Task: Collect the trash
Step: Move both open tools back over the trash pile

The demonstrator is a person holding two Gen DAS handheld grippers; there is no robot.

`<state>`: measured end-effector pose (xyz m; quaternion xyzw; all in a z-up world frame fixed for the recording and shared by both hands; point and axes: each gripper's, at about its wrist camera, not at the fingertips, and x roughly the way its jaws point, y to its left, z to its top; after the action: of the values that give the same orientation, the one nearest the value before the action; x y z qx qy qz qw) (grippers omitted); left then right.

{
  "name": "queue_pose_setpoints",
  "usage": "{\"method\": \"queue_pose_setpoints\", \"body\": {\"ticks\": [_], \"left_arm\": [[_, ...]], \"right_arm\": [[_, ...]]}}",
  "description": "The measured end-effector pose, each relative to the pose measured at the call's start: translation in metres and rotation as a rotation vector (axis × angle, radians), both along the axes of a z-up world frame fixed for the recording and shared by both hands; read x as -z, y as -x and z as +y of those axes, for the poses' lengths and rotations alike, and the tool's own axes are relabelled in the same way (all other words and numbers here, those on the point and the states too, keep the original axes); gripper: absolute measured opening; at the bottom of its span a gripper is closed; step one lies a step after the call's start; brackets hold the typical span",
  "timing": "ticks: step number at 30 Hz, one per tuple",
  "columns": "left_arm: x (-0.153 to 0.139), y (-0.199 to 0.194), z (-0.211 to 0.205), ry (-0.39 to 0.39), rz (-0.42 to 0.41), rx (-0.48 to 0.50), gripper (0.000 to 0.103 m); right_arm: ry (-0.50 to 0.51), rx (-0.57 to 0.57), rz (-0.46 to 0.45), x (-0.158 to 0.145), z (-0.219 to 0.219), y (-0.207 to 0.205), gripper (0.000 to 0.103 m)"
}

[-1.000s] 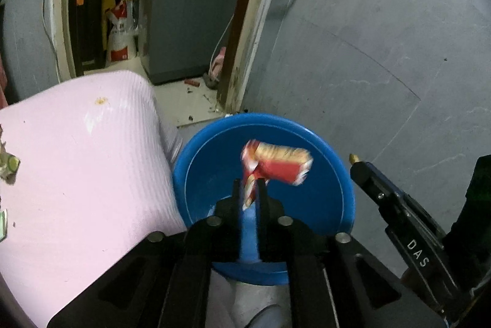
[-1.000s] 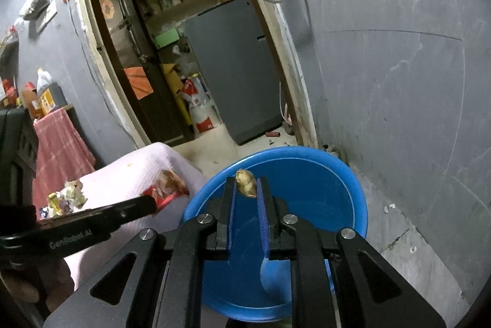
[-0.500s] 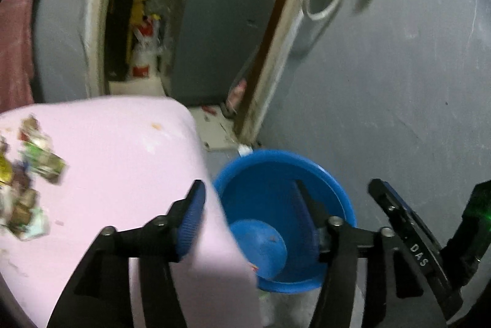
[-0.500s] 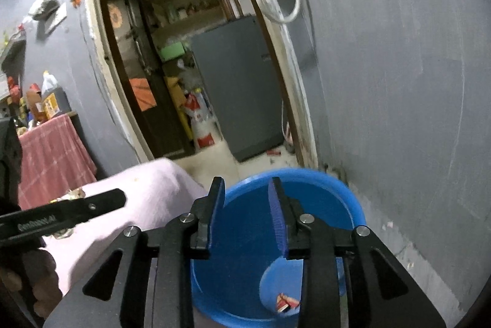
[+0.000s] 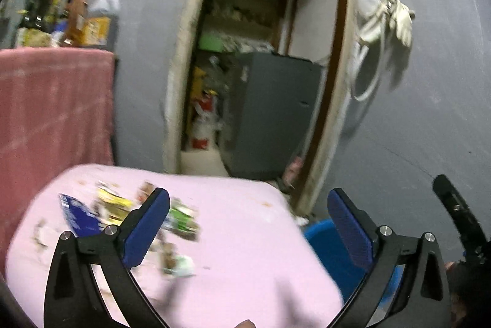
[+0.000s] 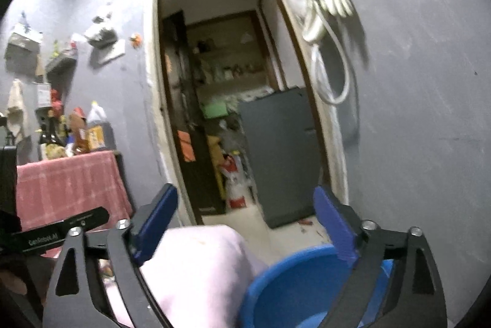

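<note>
My left gripper [image 5: 248, 223] is open and empty above a pink cloth-covered surface [image 5: 239, 254]. Several pieces of trash lie on the cloth at left: a blue wrapper [image 5: 76, 216], a yellow wrapper [image 5: 113, 203], a green wrapper [image 5: 182, 219] and small scraps [image 5: 179, 263]. The blue tub [image 5: 331, 251] sits low at right of the cloth. My right gripper [image 6: 245, 217] is open and empty, raised above the blue tub [image 6: 294, 288] and the pink cloth [image 6: 196, 266]. The tub's inside is mostly hidden.
A doorway [image 6: 233, 113] ahead opens to a room with a grey fridge [image 6: 279, 153]. Gloves and a hose [image 6: 328, 9] hang on the grey wall at right. A red-draped table [image 6: 67, 183] with bottles stands at left.
Both grippers dropped their trash into the blue tub, opened wide and lifted. The left one swung left toward the trash on the pink cloth.
</note>
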<state>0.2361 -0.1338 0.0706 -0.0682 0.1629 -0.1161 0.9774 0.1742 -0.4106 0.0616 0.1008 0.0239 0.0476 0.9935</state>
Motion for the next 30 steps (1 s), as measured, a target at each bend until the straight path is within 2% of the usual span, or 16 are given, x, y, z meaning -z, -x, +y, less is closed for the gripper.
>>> {"method": "queue_pose_setpoints", "body": {"ticks": [6, 12, 18, 23, 25, 30], "left_arm": [[-0.005, 0.013, 0.046, -0.012, -0.052, -0.077, 0.101], [-0.001, 0.015, 0.089, -0.030, -0.047, -0.140, 0.101], [0.016, 0.004, 0.123, -0.037, 0.026, -0.182, 0.101], [0.034, -0.014, 0.141, -0.028, 0.129, -0.194, 0.101], [0.043, -0.019, 0.145, -0.027, 0.171, -0.192, 0.101], [0.060, -0.034, 0.152, -0.026, 0.265, -0.187, 0.100]], "right_arm": [[0.034, -0.062, -0.072, -0.013, 0.041, -0.002, 0.103], [0.056, -0.131, -0.064, -0.018, 0.079, -0.014, 0.103], [0.106, -0.172, 0.021, -0.014, 0.116, -0.042, 0.103], [0.135, -0.249, 0.147, -0.001, 0.142, -0.072, 0.103], [0.152, -0.279, 0.199, 0.006, 0.151, -0.082, 0.100], [0.181, -0.359, 0.334, 0.028, 0.168, -0.101, 0.075]]}}
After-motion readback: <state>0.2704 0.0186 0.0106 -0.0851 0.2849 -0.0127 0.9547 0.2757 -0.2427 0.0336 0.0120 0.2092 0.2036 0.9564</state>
